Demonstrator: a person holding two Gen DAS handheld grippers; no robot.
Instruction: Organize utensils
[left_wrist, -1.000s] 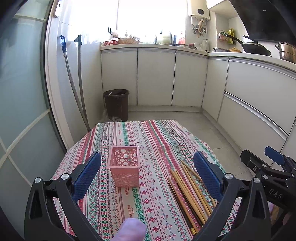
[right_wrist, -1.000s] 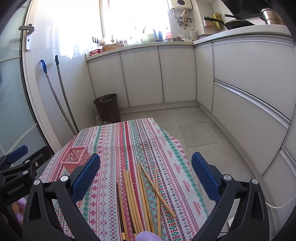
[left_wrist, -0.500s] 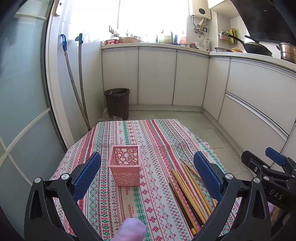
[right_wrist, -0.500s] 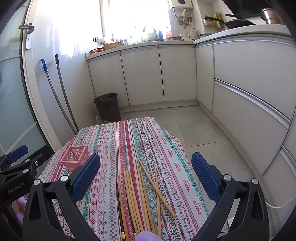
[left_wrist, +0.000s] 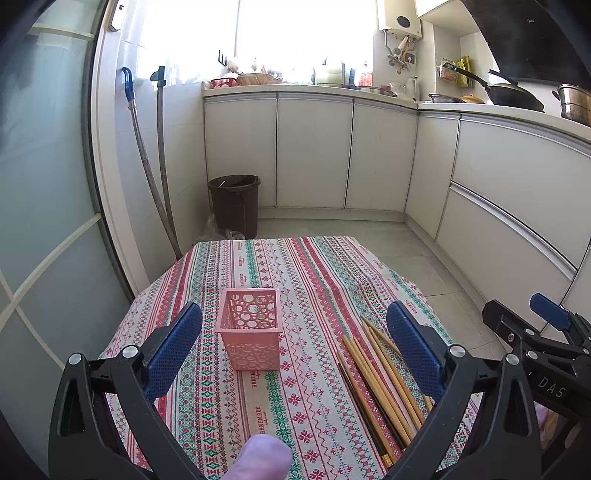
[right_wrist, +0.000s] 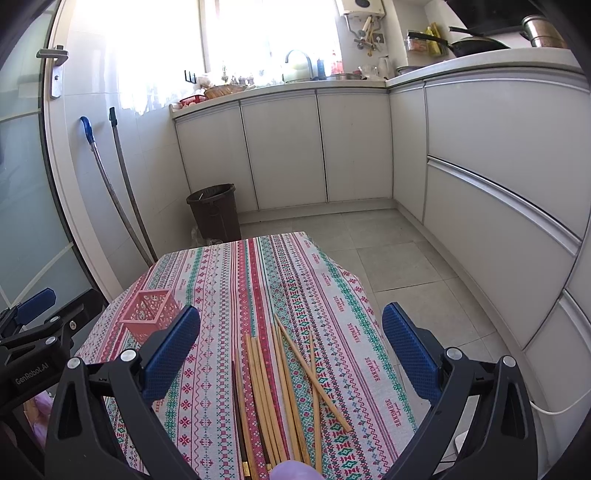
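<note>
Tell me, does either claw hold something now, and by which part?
Nothing is held. The left claw and the right claw are both open; the chopsticks lie on the tablecloth.

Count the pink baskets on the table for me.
1: the pink basket stands upright on the striped tablecloth, left of the loose chopsticks. No other shows; the tools hide some cloth.

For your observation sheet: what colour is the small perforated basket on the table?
Pink; the basket shows best in the left wrist view.
</note>
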